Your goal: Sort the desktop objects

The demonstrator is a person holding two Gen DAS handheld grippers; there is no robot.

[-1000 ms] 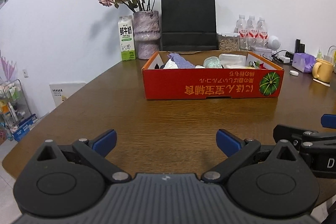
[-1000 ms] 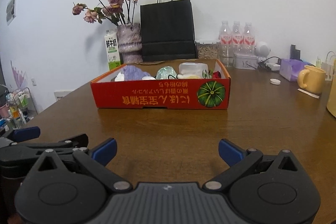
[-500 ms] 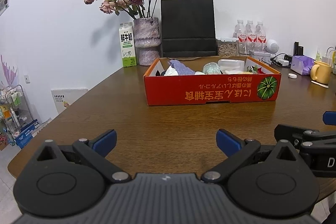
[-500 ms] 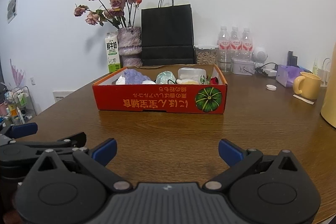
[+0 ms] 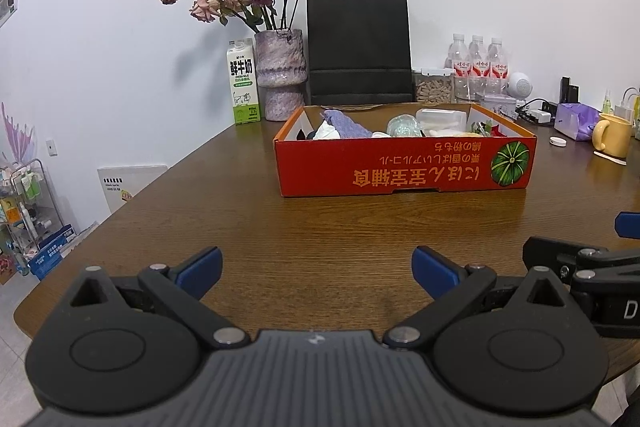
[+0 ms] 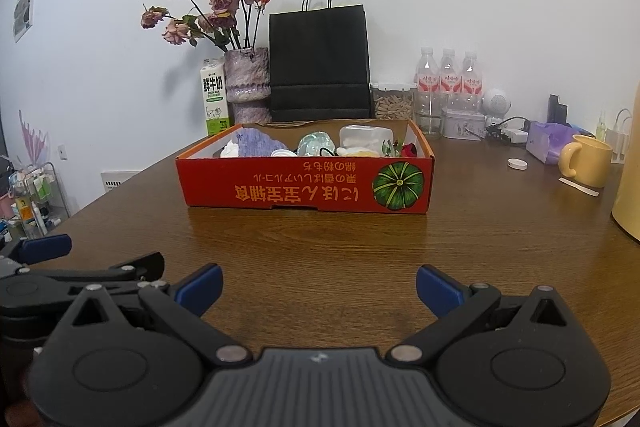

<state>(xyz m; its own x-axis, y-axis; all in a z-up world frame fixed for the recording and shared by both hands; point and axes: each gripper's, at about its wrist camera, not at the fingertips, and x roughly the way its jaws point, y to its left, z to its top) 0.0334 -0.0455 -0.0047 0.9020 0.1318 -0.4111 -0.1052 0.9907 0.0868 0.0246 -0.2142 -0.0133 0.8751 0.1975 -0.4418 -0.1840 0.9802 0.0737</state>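
A red cardboard box (image 5: 404, 167) (image 6: 304, 185) with a green pumpkin print stands mid-table. Inside lie a purple cloth (image 5: 346, 123) (image 6: 256, 143), a pale green round thing (image 5: 402, 125) (image 6: 314, 143), a clear plastic container (image 5: 440, 117) (image 6: 364, 137) and a red flower (image 6: 408, 149). My left gripper (image 5: 318, 269) hovers open over bare wood, well short of the box. My right gripper (image 6: 320, 287) is open too, with nothing between its fingers. Each gripper shows at the edge of the other's view, side by side.
Along the back wall stand a milk carton (image 5: 242, 83), a vase of dried roses (image 5: 280, 79), a black paper bag (image 5: 360, 47), a jar and water bottles (image 5: 478, 63). A yellow mug (image 6: 588, 161), a white cap (image 6: 518, 164) and a purple pack (image 6: 548, 141) sit at right.
Both views have tilted upward slightly, so the box sits lower in frame than before. Both grippers stay open and empty.
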